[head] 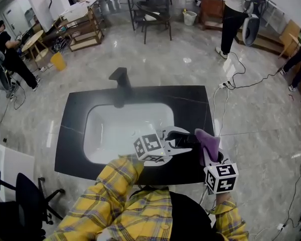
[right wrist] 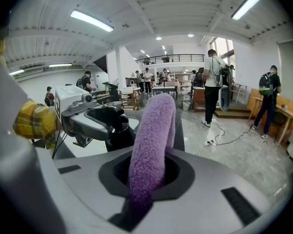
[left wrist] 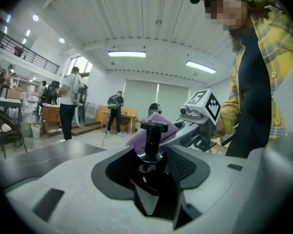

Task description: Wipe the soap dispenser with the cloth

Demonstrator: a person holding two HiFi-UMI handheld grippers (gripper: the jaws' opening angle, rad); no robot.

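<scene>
My left gripper [head: 182, 140] is shut on a black soap dispenser [left wrist: 151, 147], which it holds by the body with the pump head up, over the front right of the black counter [head: 72, 119]. In the right gripper view the dispenser [right wrist: 116, 126] shows dark between the left gripper's white jaws. My right gripper [head: 210, 155] is shut on a purple fluffy cloth [right wrist: 150, 145] that stands up out of its jaws. The cloth [head: 206, 140] is just right of the dispenser, close beside it; whether they touch I cannot tell.
A white sink basin [head: 121, 127] is sunk in the counter, with a black faucet [head: 121, 79] at its far edge. A power strip and cables [head: 227, 83] lie on the floor to the right. An office chair [head: 29, 201] stands at lower left. Several people stand farther off.
</scene>
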